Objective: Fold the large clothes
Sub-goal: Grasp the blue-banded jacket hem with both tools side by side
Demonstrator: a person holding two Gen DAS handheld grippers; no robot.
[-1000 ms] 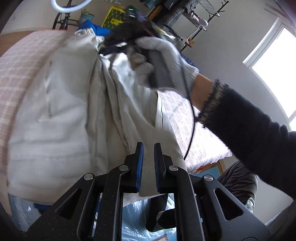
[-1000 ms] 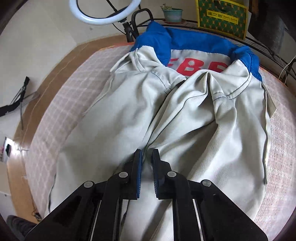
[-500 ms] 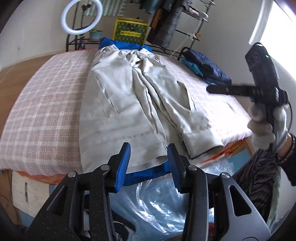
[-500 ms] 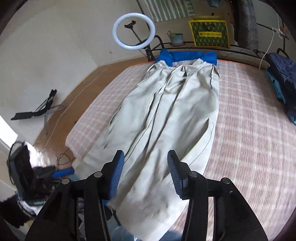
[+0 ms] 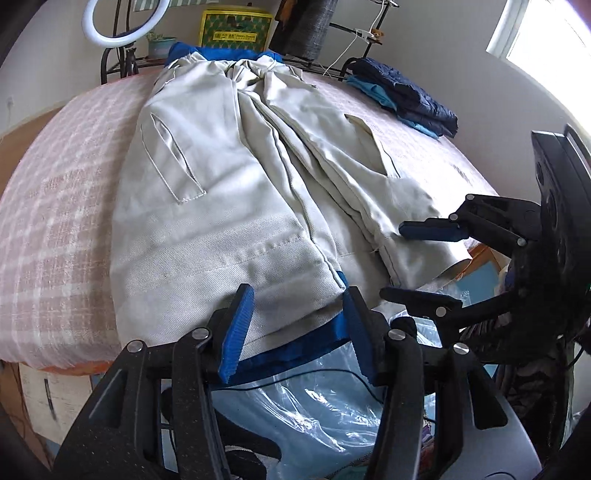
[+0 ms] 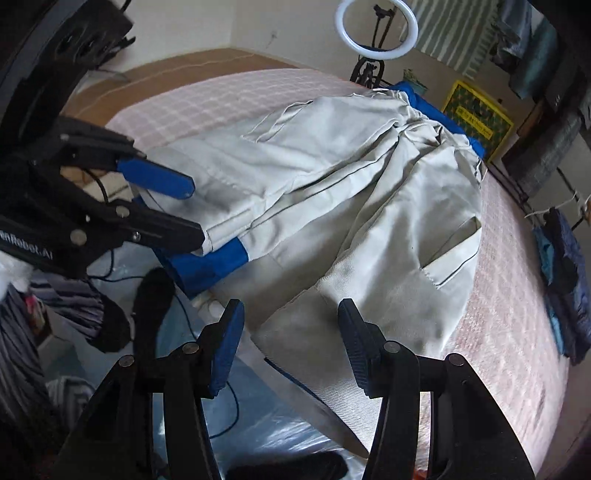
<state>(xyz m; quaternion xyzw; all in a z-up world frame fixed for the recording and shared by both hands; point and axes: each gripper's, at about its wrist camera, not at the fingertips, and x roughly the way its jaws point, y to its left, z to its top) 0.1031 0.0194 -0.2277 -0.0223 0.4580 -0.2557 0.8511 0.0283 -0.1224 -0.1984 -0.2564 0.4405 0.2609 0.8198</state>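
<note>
A: Where is the garment?

B: A beige jacket (image 5: 229, 177) with blue trim lies spread lengthwise on the pink checked bed cover (image 5: 62, 206), filling the middle of the left wrist frame. Its collar end points to the top of the frame and its hem hangs over the near edge of the bed.

A: And the grippers?

B: The left gripper (image 5: 295, 325) sits at the bottom centre, jaws spread wide on either side of the hem's blue band, gripping nothing. The right gripper (image 6: 291, 339) is also released, its blue pads apart just before the hem at the lower centre of its own frame.

A: Anything else around?

B: Folded dark blue clothes (image 5: 402, 96) lie at the upper right, a ring light (image 5: 122, 22) stands at the upper left, and clear plastic (image 5: 295, 406) lies below the bed edge.
</note>
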